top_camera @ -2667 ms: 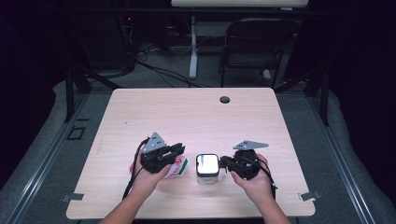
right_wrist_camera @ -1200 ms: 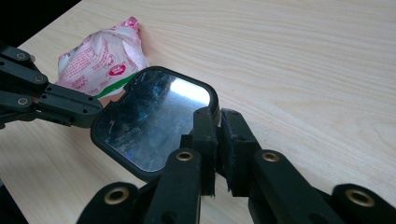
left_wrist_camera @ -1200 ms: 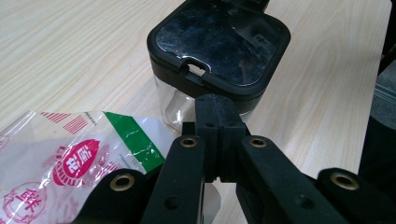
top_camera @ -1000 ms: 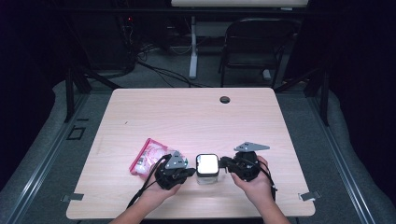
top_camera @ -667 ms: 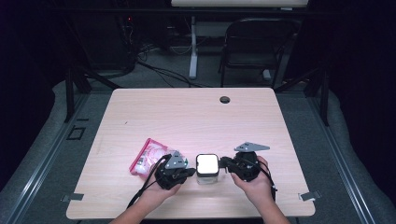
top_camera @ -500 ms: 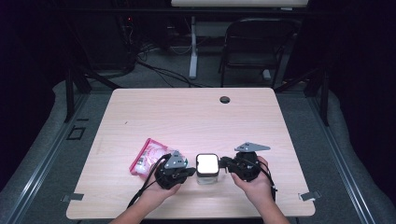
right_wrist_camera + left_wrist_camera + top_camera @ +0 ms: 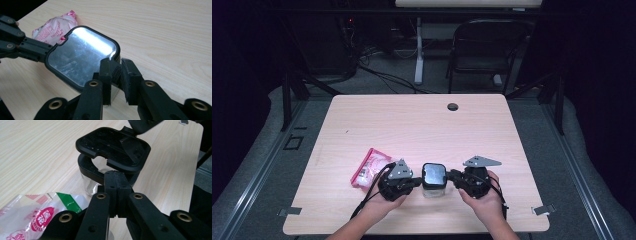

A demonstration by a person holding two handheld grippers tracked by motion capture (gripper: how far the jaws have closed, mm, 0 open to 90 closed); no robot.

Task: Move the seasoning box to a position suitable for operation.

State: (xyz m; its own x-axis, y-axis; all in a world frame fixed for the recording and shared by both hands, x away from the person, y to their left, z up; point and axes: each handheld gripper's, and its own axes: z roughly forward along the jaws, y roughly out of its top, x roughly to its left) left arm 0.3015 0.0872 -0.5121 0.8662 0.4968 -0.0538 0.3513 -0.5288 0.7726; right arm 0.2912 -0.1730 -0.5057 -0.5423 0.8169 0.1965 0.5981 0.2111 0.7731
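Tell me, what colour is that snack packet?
Pink-red and white packet, clearest in the right gripper view.

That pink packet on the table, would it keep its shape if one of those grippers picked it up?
Probably not. The packet looks like thin crinkled plastic film, so it would likely sag and crumple. It lies flat on the table, so it seems light and unlikely to roll. Its glossy surface may be slippery.

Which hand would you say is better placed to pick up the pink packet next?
Left, probably. The pink packet lies right beside the left tool, on its outer side. The right tool sits across the jar and is clamped on the edge of the lid.
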